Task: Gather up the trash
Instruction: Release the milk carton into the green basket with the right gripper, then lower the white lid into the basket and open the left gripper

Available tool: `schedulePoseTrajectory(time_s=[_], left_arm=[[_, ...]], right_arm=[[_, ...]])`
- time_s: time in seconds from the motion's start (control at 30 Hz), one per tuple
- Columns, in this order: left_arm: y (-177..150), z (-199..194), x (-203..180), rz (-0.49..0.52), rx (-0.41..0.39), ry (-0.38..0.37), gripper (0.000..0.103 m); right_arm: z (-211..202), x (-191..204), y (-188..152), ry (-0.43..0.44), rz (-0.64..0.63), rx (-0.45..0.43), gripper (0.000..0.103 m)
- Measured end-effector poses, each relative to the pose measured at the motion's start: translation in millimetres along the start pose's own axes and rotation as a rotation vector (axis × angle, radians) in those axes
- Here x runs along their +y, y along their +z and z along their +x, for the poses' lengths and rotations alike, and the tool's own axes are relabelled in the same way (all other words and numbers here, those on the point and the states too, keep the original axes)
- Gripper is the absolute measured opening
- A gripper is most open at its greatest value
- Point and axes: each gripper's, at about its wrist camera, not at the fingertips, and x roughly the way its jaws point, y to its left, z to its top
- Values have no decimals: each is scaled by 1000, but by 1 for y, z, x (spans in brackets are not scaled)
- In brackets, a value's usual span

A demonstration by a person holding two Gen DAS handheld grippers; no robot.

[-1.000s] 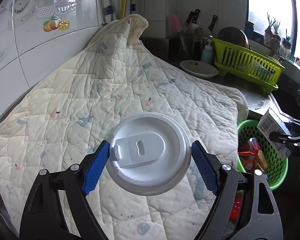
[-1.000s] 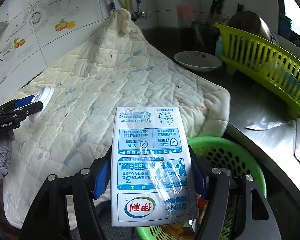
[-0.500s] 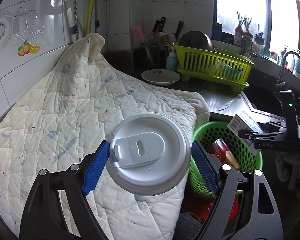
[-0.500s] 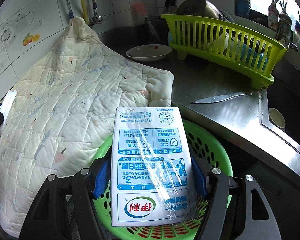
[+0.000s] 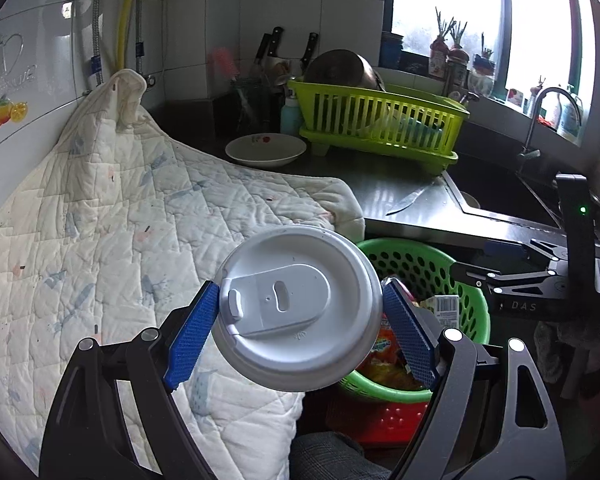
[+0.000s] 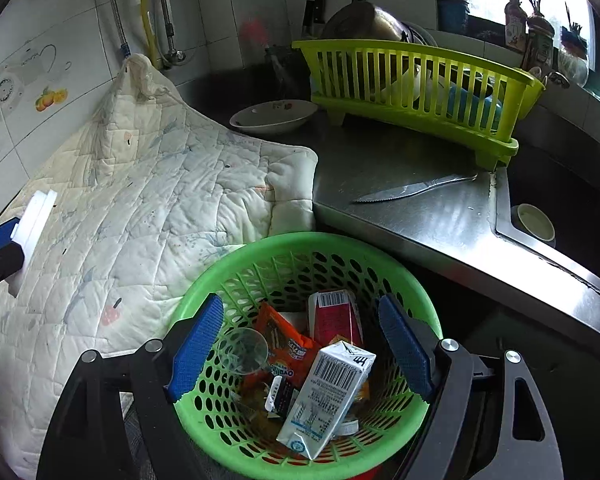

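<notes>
Carton dropped, cup lid next.

The milk carton (image 6: pixel 327 394) I held half a second ago now lies in the green basket (image 6: pixel 300 245) among the other wrappers; my right gripper (image 6: pixel 300 346) has just been opening and its jaws stand apart over the basket with nothing between them. My left gripper (image 5: pixel 297 334) is clamped on the white cup lid (image 5: pixel 297 306), now near the basket's rim beside the quilt (image 5: pixel 111 216), so I judge that drop comes next.

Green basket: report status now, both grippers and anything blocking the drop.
Right gripper open, jaws just opened, milk carton lying in green basket. Left gripper shut on white cup lid, beside the basket. Nothing blocking; right gripper over basket.
</notes>
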Motion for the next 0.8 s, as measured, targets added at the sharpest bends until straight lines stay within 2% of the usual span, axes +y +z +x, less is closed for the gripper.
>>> schedulePoseTrajectory(time_s=[0.37, 0.8], left_arm=[[1, 21, -26, 7, 32, -55, 82], [4, 40, -42, 0, 69, -80, 82]], right_arm=[[-37, 1, -21, -66, 15, -43, 88], [-57, -4, -46, -123, 58, -37, 92]])
